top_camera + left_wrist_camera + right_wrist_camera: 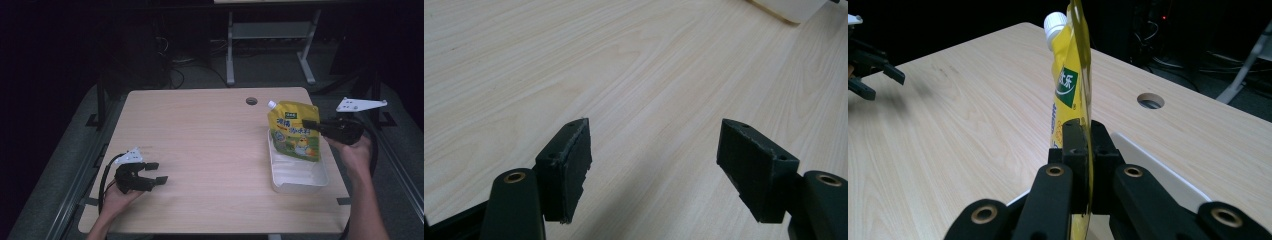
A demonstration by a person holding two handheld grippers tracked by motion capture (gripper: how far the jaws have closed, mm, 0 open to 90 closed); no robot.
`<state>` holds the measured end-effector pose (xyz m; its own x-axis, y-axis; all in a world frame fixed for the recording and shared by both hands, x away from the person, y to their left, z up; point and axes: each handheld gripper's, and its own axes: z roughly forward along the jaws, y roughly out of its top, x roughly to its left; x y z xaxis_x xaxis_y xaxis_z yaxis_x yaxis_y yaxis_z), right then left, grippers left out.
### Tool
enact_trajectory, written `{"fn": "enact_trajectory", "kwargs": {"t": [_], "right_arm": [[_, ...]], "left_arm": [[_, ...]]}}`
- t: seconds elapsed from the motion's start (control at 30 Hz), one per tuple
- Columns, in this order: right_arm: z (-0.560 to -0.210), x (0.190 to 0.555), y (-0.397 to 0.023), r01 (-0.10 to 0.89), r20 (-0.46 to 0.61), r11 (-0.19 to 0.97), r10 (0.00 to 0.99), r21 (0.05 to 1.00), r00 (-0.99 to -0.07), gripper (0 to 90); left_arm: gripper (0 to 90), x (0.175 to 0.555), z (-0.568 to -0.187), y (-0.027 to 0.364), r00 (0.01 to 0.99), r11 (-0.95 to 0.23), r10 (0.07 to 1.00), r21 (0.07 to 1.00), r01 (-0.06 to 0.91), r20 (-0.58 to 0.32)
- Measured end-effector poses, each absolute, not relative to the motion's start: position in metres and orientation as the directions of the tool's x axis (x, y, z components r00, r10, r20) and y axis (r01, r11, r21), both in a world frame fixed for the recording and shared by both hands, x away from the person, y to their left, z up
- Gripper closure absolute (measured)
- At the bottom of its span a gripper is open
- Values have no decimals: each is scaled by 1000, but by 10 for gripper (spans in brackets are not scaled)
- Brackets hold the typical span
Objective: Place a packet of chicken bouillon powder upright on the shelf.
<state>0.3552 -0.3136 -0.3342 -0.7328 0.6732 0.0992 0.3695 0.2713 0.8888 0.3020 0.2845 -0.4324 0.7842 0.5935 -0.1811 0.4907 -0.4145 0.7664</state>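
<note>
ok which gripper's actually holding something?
The right gripper: its jaws are shut on the yellow pouch's edge over the white tray. The left gripper is open, empty.

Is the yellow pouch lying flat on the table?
No, the pouch stands upright over the white tray, pinched by the right gripper.

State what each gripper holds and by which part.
Right gripper: yellow spouted pouch, pinched by its side edge. Left gripper: nothing, jaws open.
</note>
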Motion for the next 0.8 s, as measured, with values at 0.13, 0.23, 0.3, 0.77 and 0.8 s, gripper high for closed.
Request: {"fn": "enact_trajectory", "kwargs": {"t": [0.13, 0.23, 0.3, 0.77, 0.8], "right_arm": [[-338, 359, -310, 374, 108, 269, 667, 888, -737, 874], [-339, 360, -309, 377, 107, 275, 667, 885, -737, 874], [-339, 360, -307, 378, 103, 284, 665, 881, -740, 846], [-355, 345, -319, 465, 144, 282, 708, 839, -691, 782], [-357, 343, -322, 469, 151, 278, 708, 838, -689, 780]], "left_arm": [[296, 303, -433, 285, 784, -414, 593, 767, 491, -182], [296, 303, -432, 286, 784, -410, 594, 769, 490, -183], [296, 303, -432, 286, 782, -408, 595, 769, 492, -185], [295, 302, -431, 286, 782, -400, 596, 775, 489, -186], [294, 302, -430, 287, 782, -401, 595, 775, 489, -186]]}}
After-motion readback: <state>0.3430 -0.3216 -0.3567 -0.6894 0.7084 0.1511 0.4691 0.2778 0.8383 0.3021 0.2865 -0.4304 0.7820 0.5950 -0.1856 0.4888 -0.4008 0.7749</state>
